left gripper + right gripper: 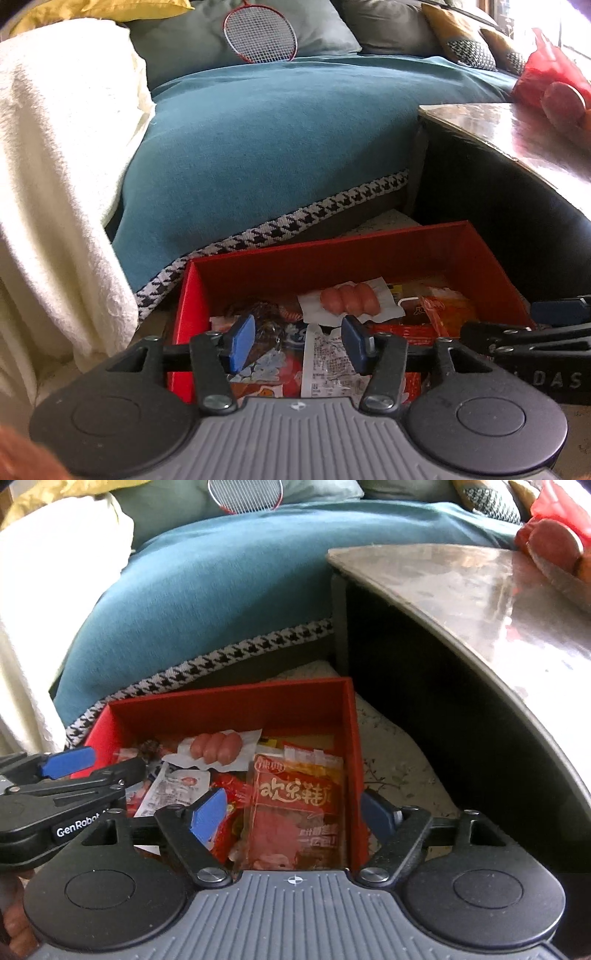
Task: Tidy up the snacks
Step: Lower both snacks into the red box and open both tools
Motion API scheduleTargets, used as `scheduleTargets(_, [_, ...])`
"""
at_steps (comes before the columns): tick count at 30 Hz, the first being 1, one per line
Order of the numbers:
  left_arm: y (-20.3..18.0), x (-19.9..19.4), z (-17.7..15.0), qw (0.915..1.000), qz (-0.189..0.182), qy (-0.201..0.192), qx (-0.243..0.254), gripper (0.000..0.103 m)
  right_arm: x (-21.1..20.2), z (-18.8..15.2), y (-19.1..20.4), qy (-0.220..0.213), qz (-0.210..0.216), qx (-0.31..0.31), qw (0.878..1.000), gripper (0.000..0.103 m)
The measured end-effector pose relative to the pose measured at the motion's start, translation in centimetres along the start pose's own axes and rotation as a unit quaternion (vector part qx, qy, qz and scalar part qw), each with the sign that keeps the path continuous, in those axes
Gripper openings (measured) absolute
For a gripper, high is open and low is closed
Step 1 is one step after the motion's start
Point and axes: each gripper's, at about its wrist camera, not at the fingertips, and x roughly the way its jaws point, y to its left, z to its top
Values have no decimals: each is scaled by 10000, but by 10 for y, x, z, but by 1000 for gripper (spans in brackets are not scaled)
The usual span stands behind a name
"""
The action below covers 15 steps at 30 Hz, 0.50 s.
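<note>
The left gripper (298,345) is being held parted above the near left part of the red box (369,243), nothing being pinched between its blue pads (242,343); a white printed sachet (328,365) is lying just beneath the gap, and a dark wrapped snack (267,325) just behind the left pad. Ahead of it, a pack of small sausages (349,300) is resting on the pile. To its right, the right gripper (291,814) is being held wide apart and empty over the clear pouch with red lettering (295,797), which is lying against the box's right wall (352,775). Its right pad (376,812) is being carried outside that wall, so a downward move is likely to be blocked by the rim, or the box tipped. The two tools are being worked close together, so a clash is being risked, and loose wrappers may be dragged out
</note>
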Motion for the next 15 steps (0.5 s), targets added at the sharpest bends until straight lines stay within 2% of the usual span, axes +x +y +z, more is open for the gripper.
scheduleTargets(6, [3,-19,-3,9999,11,-64,-97,47,-14,-6,5,-120,10,-53,9999,86])
scheduleTargets(10, [5,-34,-9,9998,8,-135,-111,54,-28,-13,7,-181,7,3,9998,87])
scheduleTargets(15, [13,-54,-20,9994,-70,-136,-319,55,-49,-27,10,-238,-11,74,9997,87])
